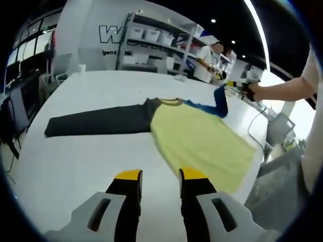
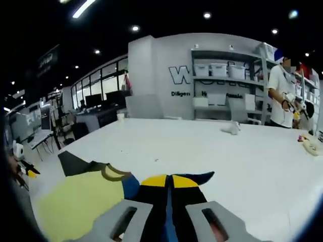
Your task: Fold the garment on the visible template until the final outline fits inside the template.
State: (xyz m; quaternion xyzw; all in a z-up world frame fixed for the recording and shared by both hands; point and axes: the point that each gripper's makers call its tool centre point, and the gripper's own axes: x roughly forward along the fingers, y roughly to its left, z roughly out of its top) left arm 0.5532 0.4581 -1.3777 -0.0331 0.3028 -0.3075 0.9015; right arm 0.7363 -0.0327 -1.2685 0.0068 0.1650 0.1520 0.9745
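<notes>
Left gripper view: shirt (image 1: pixel 197 138) lies flat on white table (image 1: pixel 75 166), dark sleeve (image 1: pixel 96 121) still stretched out; left gripper (image 1: pixel 160 177) spread, empty. Right gripper (image 2: pixel 170 182) pinches blue sleeve (image 2: pixel 194 177), lifting it. Folding barely begun; template not discernible

In the right gripper view the jaws hide most of the blue sleeve (image 2: pixel 194 177). The wall lettering (image 2: pixel 202 75) is partly hidden behind shelving (image 2: pixel 227 70). The yellow shirt body (image 2: pixel 75 206) runs off the picture's edge.
</notes>
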